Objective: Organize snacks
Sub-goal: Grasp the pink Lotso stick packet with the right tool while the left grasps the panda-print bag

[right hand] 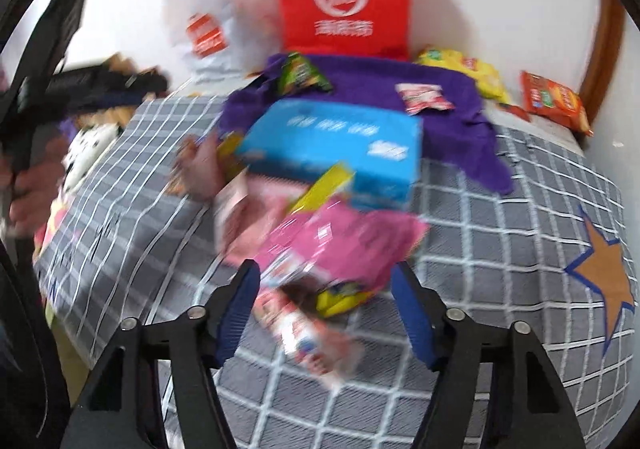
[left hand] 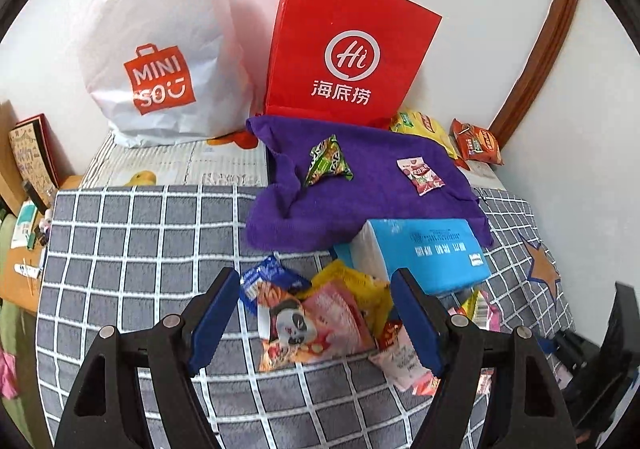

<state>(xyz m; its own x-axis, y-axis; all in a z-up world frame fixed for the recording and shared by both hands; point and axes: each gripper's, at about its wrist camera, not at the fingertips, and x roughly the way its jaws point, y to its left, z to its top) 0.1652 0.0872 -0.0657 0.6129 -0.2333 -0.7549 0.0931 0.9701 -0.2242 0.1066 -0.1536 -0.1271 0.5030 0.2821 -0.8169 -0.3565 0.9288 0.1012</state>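
Both sets of jaws stand open, gripping nothing. The left gripper (left hand: 316, 313) brackets a panda-print packet (left hand: 316, 325); the right gripper (right hand: 324, 313) straddles a pink packet (right hand: 340, 249) beside the blue box (right hand: 332, 153) on the checked bedcover (right hand: 520, 209). Overlapping, slippery wrappers could mean pinching two at once.

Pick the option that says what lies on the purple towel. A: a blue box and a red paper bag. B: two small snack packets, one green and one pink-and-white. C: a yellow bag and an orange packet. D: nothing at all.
B: the left wrist view shows a green packet and a pink-and-white packet lying apart on the purple towel, while the blue box sits at its near edge.
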